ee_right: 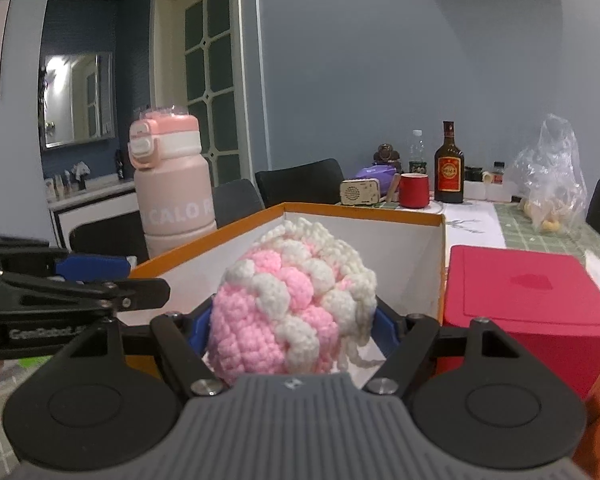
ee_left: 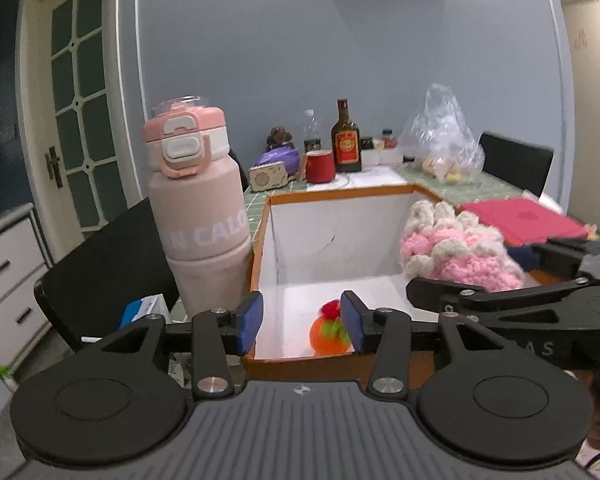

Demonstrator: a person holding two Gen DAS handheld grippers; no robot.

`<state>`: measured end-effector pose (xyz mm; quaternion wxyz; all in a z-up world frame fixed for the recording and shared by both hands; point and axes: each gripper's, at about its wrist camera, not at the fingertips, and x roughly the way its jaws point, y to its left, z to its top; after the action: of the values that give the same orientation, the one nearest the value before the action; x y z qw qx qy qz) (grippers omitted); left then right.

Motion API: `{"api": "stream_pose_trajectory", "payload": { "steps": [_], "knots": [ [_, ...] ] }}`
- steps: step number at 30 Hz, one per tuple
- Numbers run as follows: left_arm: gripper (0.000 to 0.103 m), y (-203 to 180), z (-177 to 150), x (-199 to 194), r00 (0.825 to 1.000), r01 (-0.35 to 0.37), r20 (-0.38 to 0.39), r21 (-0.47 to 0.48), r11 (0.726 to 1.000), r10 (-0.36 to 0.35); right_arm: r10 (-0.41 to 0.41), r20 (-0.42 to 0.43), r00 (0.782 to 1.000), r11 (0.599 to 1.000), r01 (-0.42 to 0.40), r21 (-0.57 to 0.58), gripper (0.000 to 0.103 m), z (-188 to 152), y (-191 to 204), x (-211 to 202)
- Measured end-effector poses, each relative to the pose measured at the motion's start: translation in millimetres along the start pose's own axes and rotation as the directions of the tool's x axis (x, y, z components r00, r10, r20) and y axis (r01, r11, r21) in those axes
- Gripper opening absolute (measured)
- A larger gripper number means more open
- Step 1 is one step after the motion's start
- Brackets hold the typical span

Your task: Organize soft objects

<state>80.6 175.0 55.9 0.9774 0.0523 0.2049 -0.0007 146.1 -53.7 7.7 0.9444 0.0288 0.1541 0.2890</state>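
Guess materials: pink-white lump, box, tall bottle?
Lump: crocheted chunky yarn, matte; the stitches show.
Box: likely cardboard; thin orange-edged walls, white inside, scuffed.
Bottle: smooth matte pink body, plastic or coated metal, can't tell; lid looks plastic.

Two crocheted soft toys (ee_right: 292,304) (ee_left: 330,330), one box (ee_left: 340,194), three bottles (ee_left: 198,208) (ee_left: 346,140) (ee_left: 311,132)

Pink-white crochet piece (ee_right: 292,300) over box (ee_right: 380,216)
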Motion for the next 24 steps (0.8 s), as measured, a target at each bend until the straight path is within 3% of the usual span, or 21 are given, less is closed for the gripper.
{"api": "stream_pose_trajectory", "payload": {
  "steps": [2, 3, 6, 10, 21, 24],
  "knots": [
    [0.08, 6, -2, -3, 0.999, 0.044, 0.033, -0.04, 0.998, -0.043, -0.004, 0.003, 1.0, 1.0, 0.004, 0.008, 0.074, 0, 0, 1],
    [0.096, 8, -3, -4, 0.998, 0.031, 0.056, -0.062, 0.998, -0.027, -0.004, 0.005, 1.0, 1.0, 0.004, 0.007, 0.075, 0, 1, 1],
    [0.096, 9, -7, -8, 0.995, -0.036, 0.093, -0.072, 0.997, 0.043, -0.008, 0.01, 1.0, 1.0, 0.008, -0.002, 0.075, -3, 3, 1],
    [0.096, 7, -6, -15, 0.993, -0.044, 0.11, -0.075, 0.996, 0.052, -0.014, 0.008, 1.0, 1.0, 0.014, -0.01, 0.077, -2, 5, 2],
    [0.095, 4, 9, -30, 0.992, -0.092, 0.07, -0.144, 0.985, 0.102, 0.014, 0.013, 1.0, 1.0, -0.014, -0.011, 0.08, -2, 1, 3],
    [0.095, -4, 21, -48, 0.987, -0.107, 0.101, -0.135, 0.985, 0.121, 0.021, 0.008, 1.0, 1.0, -0.021, -0.002, 0.082, -1, 0, 2]
  ]
}}
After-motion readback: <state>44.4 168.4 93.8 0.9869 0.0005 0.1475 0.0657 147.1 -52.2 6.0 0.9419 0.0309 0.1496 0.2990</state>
